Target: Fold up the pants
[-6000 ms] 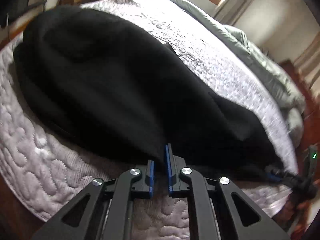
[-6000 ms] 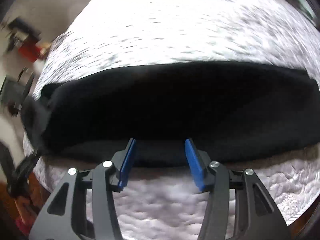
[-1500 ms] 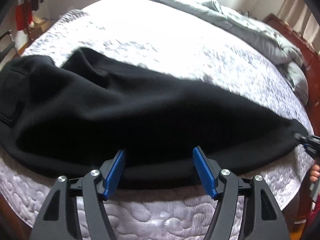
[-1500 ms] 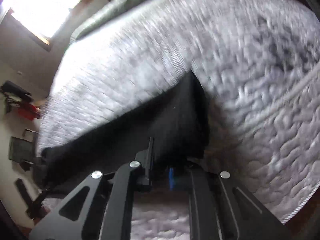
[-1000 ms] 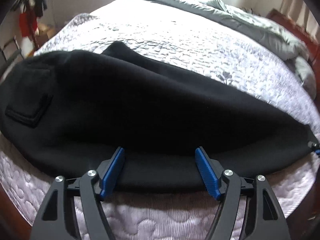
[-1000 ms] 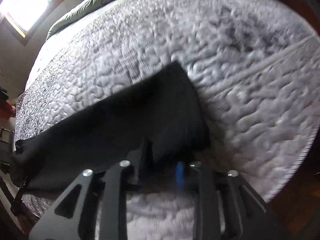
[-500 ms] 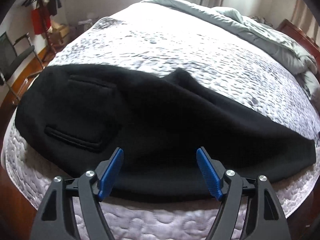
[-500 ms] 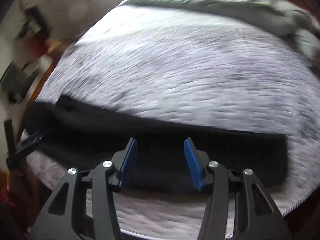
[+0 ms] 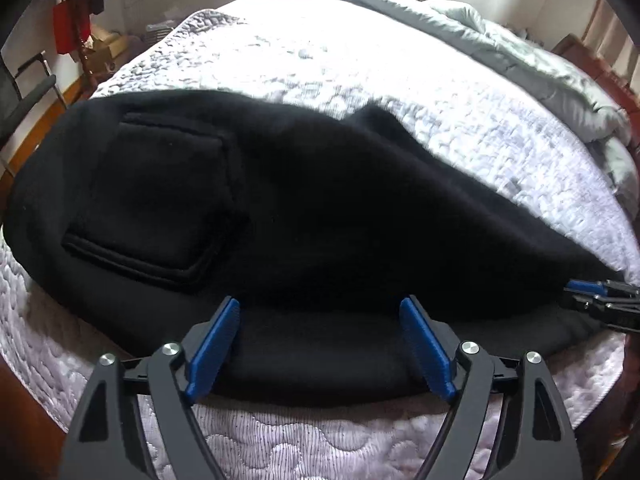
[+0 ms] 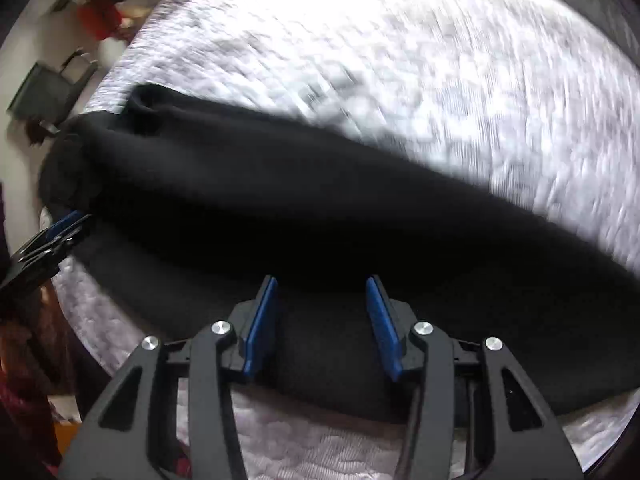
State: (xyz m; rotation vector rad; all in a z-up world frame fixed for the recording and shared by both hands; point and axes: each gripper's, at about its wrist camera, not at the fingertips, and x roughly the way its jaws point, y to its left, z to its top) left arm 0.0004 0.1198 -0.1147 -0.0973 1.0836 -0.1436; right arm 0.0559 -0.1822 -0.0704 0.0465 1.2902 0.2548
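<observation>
**Black pants lying doubled along the near edge of the bed**

Looking down your left gripper (image 9: 320, 344), you see its blue-padded fingers (image 9: 214, 346) spread wide, with nothing between them but the near hem of the black fleece pants (image 9: 320, 216). The pads sit over the fabric's lower edge; whether they touch it you cannot tell.

The pants lie flat on the white quilted mattress cover (image 9: 360, 64), stretched sideways along the near edge of the bed. One leg appears laid over the other: a long upper layer runs across, and a second layer shows beneath it along the near side as a slightly greyer band. A square patch pocket (image 9: 160, 208) with a stitched border faces up at the left, on the seat end. The far edge rises to a small peak near the middle. The cloth is matte, thick and soft-looking, with only gentle creases.

Your right gripper (image 10: 322, 326) also has its fingers parted, somewhat less widely, framing the near edge of the pants (image 10: 320, 220) without clamping anything. From there, the pants taper away to the upper left, where the left gripper's tips (image 10: 60, 226) show at the fabric's edge. That view is motion-blurred.

A rumpled grey duvet (image 9: 500, 52) lies along the far side of the bed.
</observation>
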